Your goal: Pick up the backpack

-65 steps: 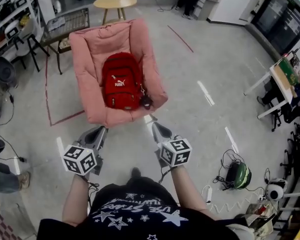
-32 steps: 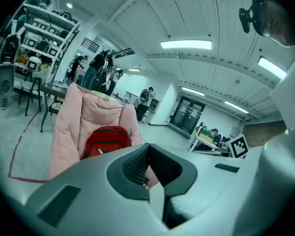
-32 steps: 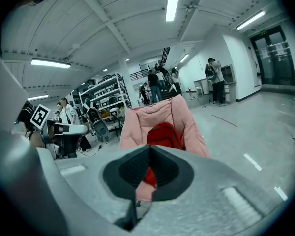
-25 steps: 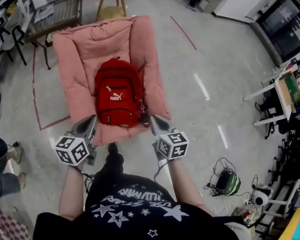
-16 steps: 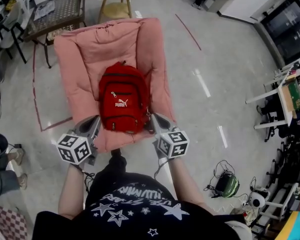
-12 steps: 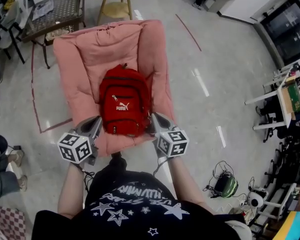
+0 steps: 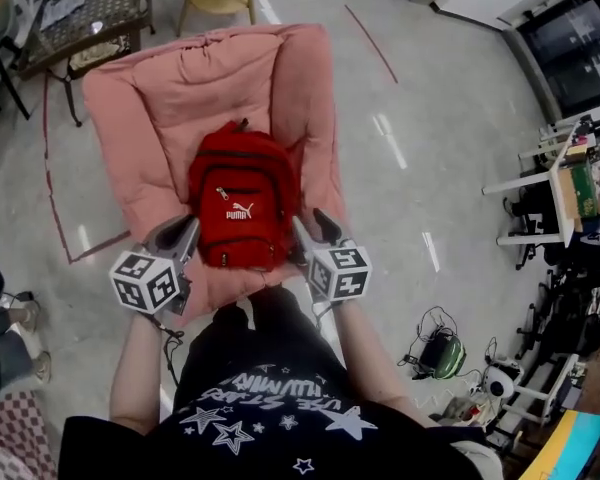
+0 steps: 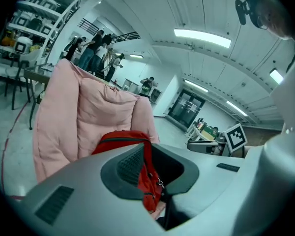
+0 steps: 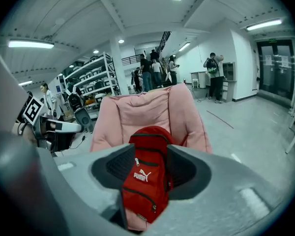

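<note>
I have the red backpack (image 7: 235, 208) in the middle of the pink chair (image 7: 150, 108). It lies front side up on the seat, with its bottom near the chair's front edge and its top towards the backrest.

Both of my tools sit at the chair's front edge. The left tool (image 7: 185, 232) is on the left side of the seat with its jaws together, and nothing is caught in them. The right tool (image 7: 316, 230) is on the right side of the seat. Its jaws have just been opening and now stand apart. In the right gripper view the bag shows through the gap, but the pads are not pressing on it, so I hold nothing yet.

I judge the bag to be soft. It is padded fabric and partly filled, so it should sag and fold when it leaves the seat. I cannot tell its weight from here, but it looks light enough for one firm grip. The cloth gives the pads fair friction. The zip pulls are too small to trust.

The best hold, I think, is the short carry loop (image 7: 244, 124) at the end of the bag nearest the backrest. A grip there would let the bag hang straight. No view shows the shoulder straps. Pinching the side panels from the chair's front could work with both tools, but loose fabric may slip out.
</note>
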`<state>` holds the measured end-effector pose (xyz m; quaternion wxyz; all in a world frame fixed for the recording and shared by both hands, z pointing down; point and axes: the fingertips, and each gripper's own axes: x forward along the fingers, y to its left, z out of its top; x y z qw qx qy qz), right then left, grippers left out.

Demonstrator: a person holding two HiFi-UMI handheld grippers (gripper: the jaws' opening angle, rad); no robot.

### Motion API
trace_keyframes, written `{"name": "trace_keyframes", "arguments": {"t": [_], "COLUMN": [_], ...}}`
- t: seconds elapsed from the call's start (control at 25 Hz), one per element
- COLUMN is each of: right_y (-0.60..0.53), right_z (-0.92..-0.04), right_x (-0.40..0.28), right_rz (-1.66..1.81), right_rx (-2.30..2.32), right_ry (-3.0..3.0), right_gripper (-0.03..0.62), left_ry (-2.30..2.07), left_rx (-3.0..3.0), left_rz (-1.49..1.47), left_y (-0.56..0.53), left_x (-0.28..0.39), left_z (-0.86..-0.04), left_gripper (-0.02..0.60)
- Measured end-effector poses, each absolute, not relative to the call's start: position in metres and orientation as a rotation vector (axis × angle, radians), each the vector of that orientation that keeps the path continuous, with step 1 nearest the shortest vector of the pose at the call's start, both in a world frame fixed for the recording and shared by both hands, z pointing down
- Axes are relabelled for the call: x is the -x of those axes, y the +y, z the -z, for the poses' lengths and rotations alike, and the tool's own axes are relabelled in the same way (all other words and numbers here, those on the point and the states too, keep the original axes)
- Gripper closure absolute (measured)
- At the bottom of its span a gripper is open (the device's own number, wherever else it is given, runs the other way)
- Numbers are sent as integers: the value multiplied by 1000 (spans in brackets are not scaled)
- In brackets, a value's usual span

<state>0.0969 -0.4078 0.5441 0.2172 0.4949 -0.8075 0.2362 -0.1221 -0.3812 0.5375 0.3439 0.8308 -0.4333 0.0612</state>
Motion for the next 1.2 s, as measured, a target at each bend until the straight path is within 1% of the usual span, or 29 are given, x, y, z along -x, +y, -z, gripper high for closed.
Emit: {"name": "trace_keyframes", "arguments": {"t": [0.08,0.12,0.16,0.2,0.28,0.32,0.4,0.48,0.8,1.2], "right_y": [-419,-425,-431,-438,-455,-464,-480,-495,-556,-589], "right_z": [-558,-565,-571,-576,-583,-585,-590,-597,-638,-709], "right_x": [-95,-94,-94,-93,-94,-94,-91,-87,-76,-52], "right_rz": [-676,-687,-693,-696,-691,-687,-681,-669,-653,-570], "right_rx": [-1338,-1322,-1308,-1298,-1288,-1280,-1240,-1182,-1036,-836], "right_ry": [-2236,-2238,-2239,-2240,-2240,-2240,-2246,-2257,-2254,-2220], "right_gripper": [355,327,295,263,193,182,181,181,181,182], "left_ry": [-1156,-1159,-1161,-1165,-1182,-1193,-1216,-1235,-1244,-1243], "left_rx": [-2146,-2140,-2133,-2125,-2111,-2107,-2102,-2094,-2007,-1940], "left_rz": [-172,-180,-189,-203,-250,-279,-334,-382,-518,-668], "left_y": [-392,-396,-400,-405,-416,-422,-437,-455,-527,-572], "left_x": [124,124,123,122,120,119,119,120,124,129], "left_z": [-550,-556,-561,-565,-574,-578,-588,-600,-666,-752], "left_gripper": [487,484,462,417,352,326,276,254,253,253]}}
